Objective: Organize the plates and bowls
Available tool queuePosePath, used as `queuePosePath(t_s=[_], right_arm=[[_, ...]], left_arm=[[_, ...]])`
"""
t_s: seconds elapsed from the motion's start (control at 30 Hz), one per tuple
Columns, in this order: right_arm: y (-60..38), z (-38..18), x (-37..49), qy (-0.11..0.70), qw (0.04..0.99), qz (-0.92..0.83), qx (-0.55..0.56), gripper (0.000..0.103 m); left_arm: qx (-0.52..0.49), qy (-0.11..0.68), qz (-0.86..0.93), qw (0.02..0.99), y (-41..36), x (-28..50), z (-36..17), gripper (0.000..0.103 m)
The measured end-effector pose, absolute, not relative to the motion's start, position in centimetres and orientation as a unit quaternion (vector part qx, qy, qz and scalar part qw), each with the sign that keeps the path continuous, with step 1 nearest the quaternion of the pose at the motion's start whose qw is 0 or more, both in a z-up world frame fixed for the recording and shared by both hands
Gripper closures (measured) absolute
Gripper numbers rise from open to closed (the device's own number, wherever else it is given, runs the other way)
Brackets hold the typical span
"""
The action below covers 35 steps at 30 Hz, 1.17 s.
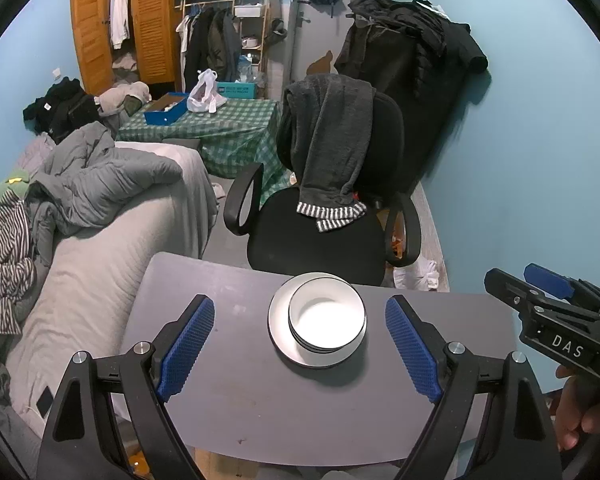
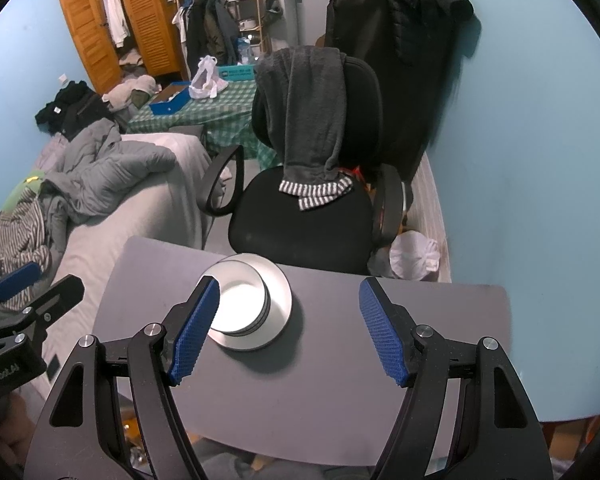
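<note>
Cool, dim indoor light from overhead. The stacked bowls (image 1: 326, 317) glare white inside and drop a soft shadow onto the desk (image 1: 260, 400) toward its near edge. Both fisheye views bend hard, corners black. Focus crisp throughout.

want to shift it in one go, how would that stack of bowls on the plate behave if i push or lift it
The stack of bowls sits off-centre on the plate, so lifting the plate may tip it toward the loaded side. The glossy white surfaces look slippery; bowls could slide if pushed. They look like ceramic, probably fairly heavy and breakable. The grey table looks smooth, so pushing the plate should glide.
</note>
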State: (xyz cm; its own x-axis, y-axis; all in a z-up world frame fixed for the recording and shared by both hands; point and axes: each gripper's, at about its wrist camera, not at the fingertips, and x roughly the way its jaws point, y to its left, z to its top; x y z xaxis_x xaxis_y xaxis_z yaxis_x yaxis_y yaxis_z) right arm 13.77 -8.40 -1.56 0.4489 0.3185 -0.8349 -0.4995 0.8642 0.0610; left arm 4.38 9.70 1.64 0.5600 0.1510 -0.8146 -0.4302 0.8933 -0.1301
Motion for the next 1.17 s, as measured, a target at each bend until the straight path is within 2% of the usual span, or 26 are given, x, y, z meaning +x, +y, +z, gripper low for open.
queuePosePath(t_s=[1.17], right_arm=[[-8.49, -1.65, 13.53, 0.47, 0.844, 0.241, -0.095, 0.031]], left_arm=[[-0.154, 0.451, 0.159, 0.865, 9.9, 4.95, 1.23, 0.014]])
